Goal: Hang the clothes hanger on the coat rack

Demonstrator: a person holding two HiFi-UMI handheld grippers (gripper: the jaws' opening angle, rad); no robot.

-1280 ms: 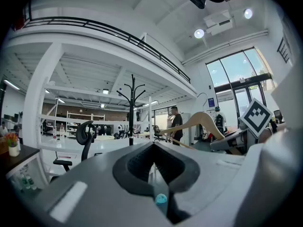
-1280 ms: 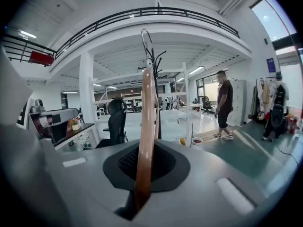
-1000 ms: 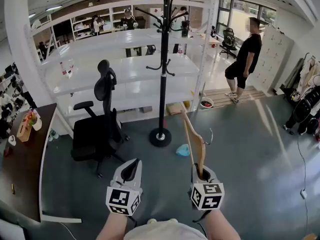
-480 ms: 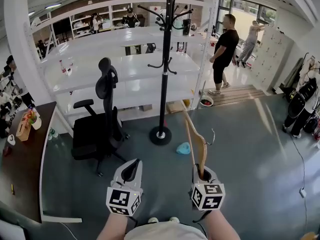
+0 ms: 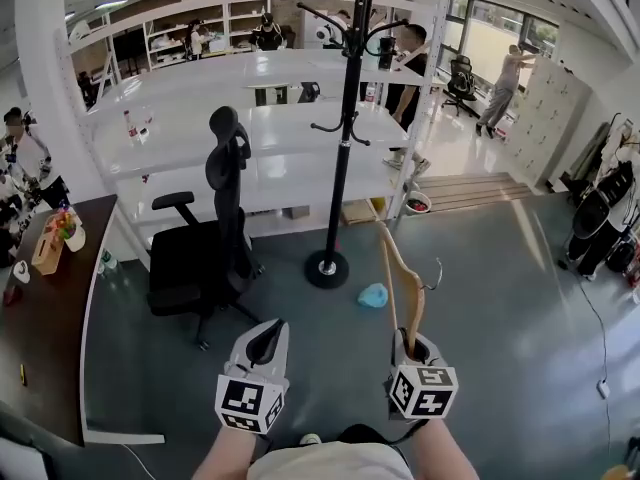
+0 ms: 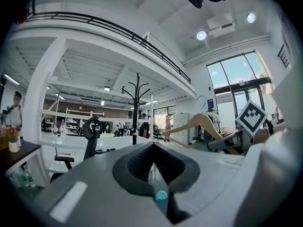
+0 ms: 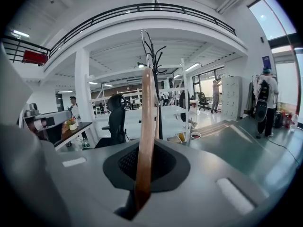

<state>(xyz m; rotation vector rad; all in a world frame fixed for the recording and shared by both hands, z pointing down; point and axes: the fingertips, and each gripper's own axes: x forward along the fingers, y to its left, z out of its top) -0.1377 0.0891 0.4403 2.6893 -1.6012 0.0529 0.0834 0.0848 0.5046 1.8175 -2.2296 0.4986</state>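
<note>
A black coat rack (image 5: 340, 138) stands on the grey floor ahead of me, its round base (image 5: 327, 268) just beyond my grippers. My right gripper (image 5: 410, 350) is shut on the lower end of a wooden clothes hanger (image 5: 398, 273). The hanger rises upright from the jaws, with its metal hook (image 5: 432, 273) pointing right. In the right gripper view the hanger (image 7: 144, 136) stands in front of the rack (image 7: 155, 74). My left gripper (image 5: 262, 343) is shut and holds nothing. Its own view shows the rack (image 6: 136, 108) far ahead and the hanger (image 6: 199, 123) at the right.
A black office chair (image 5: 215, 238) stands left of the rack. A small blue object (image 5: 373, 295) lies on the floor near the base. White shelving (image 5: 250, 118) runs behind the rack. A dark desk (image 5: 45, 308) is at the left. Several people stand in the background.
The view has shifted a little, so the rack sits slightly further right. People in the background have walked about. Both grippers and the hanger keep their places.
</note>
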